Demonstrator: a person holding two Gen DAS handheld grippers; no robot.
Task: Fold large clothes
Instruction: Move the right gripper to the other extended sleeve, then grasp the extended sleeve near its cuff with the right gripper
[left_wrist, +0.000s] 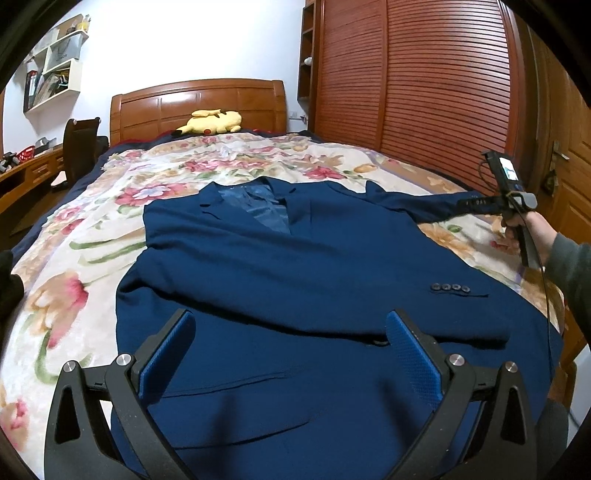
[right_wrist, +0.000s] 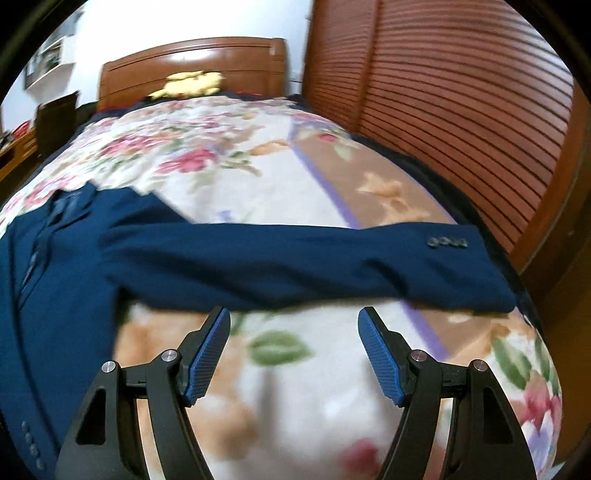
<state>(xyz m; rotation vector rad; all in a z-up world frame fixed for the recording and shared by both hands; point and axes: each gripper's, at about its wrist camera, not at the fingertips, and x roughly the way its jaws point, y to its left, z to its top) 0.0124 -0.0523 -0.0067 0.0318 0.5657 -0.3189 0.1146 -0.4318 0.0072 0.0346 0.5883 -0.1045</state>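
Both grippers gape empty: left gripper (left_wrist: 290, 354), right gripper (right_wrist: 293, 347) over jacket (left_wrist: 295, 258)

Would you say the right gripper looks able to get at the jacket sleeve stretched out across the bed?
Probably yes: the right gripper is open and empty, and the sleeve lies flat just beyond its fingertips, with nothing between them.

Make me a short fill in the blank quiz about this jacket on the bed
The blue jacket lies on a ____ blanket.
One sleeve stretches sideways with four ____ near its cuff.
A ____ plush toy rests by the headboard.
The right tool holds ____.

Missing: floral; buttons; yellow; nothing
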